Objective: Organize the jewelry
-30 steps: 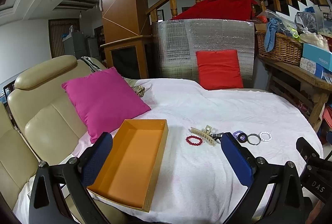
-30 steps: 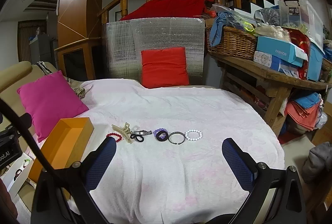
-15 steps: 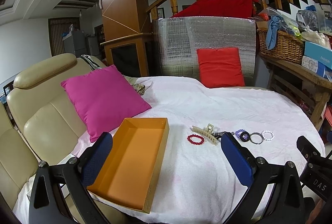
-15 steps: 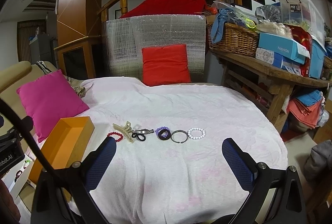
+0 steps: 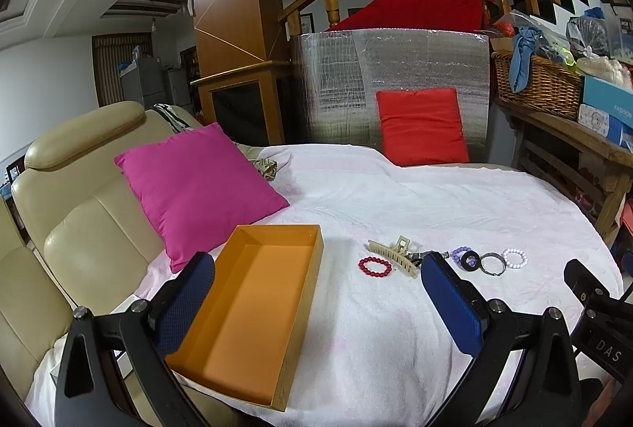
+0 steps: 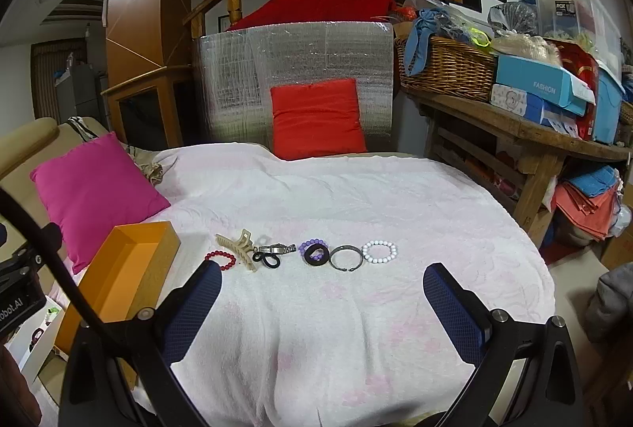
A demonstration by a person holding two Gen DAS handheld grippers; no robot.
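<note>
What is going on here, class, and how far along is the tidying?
A person holds a hand-held gripper in each hand above a white cloth. The left hand-held gripper and right hand-held gripper are both open and hold nothing. A row of jewelry lies untouched on the cloth, from the red bead bracelet to the white bead bracelet. The orange box beside it is empty, so sorting has not begun.

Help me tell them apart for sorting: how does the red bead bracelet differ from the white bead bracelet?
The red bead bracelet lies at the row's left end, nearest the orange box; the white bead bracelet ends the row on the right. The red one has dark red beads, the white one pale, glossy beads. Both are small bead loops lying flat on the white cloth.
</note>
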